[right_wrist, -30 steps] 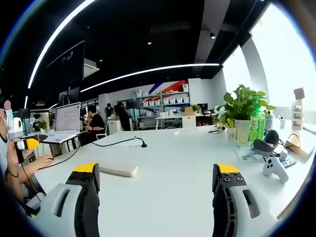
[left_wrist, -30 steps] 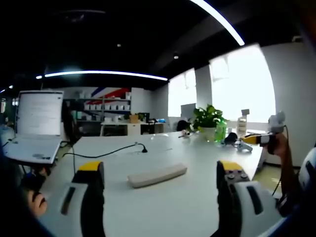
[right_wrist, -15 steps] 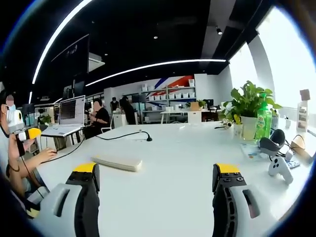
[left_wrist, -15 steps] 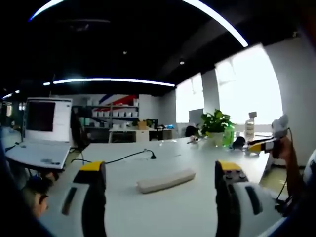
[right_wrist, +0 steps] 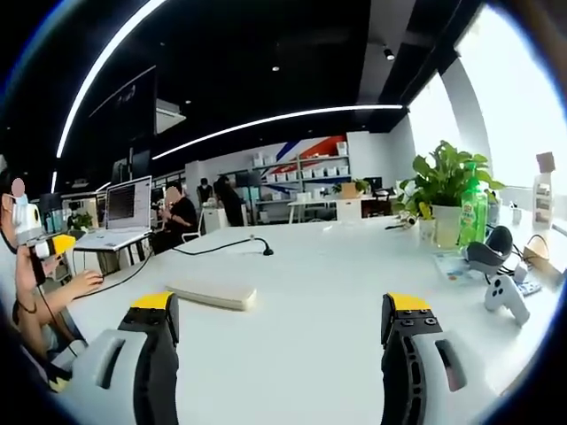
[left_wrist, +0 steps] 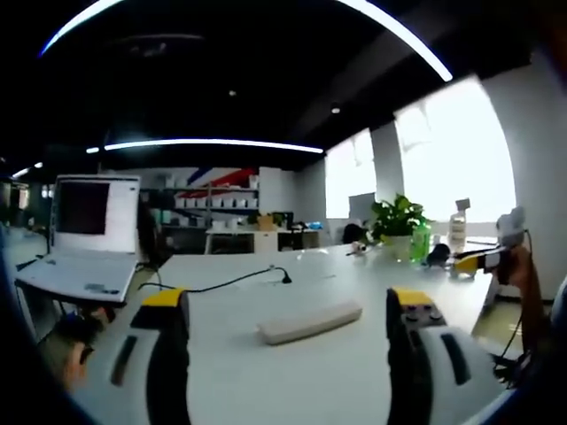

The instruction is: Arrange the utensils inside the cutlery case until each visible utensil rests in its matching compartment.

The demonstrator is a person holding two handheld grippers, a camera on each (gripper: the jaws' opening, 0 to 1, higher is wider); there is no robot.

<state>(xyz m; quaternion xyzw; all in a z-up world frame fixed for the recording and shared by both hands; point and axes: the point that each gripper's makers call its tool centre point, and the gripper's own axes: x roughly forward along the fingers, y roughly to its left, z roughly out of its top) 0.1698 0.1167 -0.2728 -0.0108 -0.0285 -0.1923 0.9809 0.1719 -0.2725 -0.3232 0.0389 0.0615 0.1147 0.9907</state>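
Note:
A long, flat, pale cutlery case (left_wrist: 310,321) lies shut on the white table (left_wrist: 266,372), a little ahead of my left gripper (left_wrist: 288,303). That gripper is open and holds nothing. In the right gripper view the same case (right_wrist: 211,295) lies ahead and to the left of my right gripper (right_wrist: 282,305), which is also open with nothing between its jaws. My right gripper (left_wrist: 483,259) shows at the far right of the left gripper view. No utensils can be seen outside the case.
An open laptop (left_wrist: 84,239) stands at the table's left end, with a black cable (left_wrist: 230,282) running behind the case. A potted plant (right_wrist: 443,190), a green bottle (right_wrist: 469,221) and a white game controller (right_wrist: 505,297) sit at the right. People (right_wrist: 182,217) sit at the back.
Both cameras have shifted a little, so the case sits slightly further right in each view. The case itself has not moved, and both grippers have stayed open.

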